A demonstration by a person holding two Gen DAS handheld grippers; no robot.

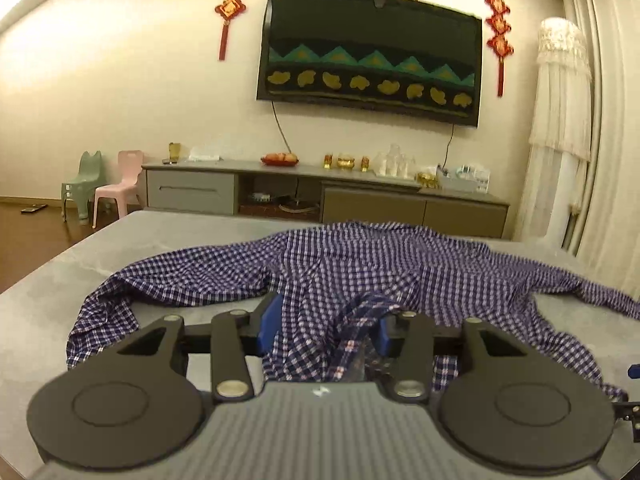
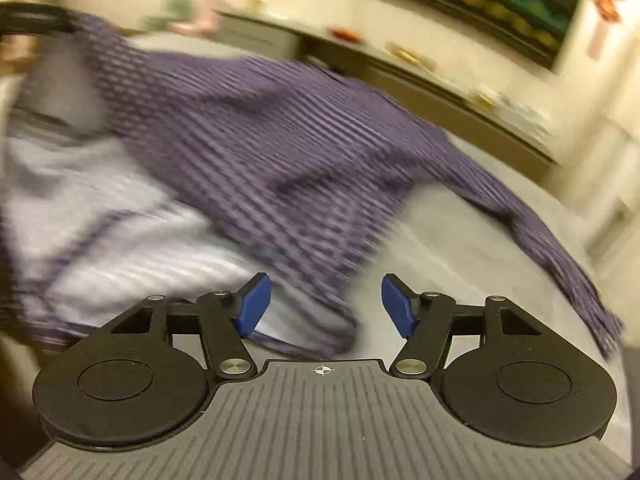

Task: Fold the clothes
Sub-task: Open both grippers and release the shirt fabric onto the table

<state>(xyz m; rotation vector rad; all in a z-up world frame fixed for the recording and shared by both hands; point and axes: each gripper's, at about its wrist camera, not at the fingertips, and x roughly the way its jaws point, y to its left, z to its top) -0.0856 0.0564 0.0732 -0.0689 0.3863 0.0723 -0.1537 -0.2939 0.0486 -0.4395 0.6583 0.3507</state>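
A blue-and-white checked shirt (image 1: 360, 272) lies crumpled and spread across a grey table (image 1: 52, 280), one sleeve trailing left and one right. My left gripper (image 1: 328, 328) is open at the shirt's near edge, and a raised fold of the cloth sits between its blue pads (image 1: 269, 320). The right wrist view is blurred by motion. There my right gripper (image 2: 325, 306) is open and holds nothing, just above the shirt (image 2: 260, 128) near its hem. The shirt's pale inner side (image 2: 100, 220) shows on the left. A dark shape at the top left (image 2: 32, 16) meets the cloth; I cannot tell what it is.
Beyond the table's far edge stand a long low TV cabinet (image 1: 320, 188) with cups and ornaments, a wall-mounted TV (image 1: 368, 52), two small plastic chairs (image 1: 116, 188) at the left and curtains (image 1: 592, 120) at the right. Bare table (image 2: 460, 248) lies right of the shirt.
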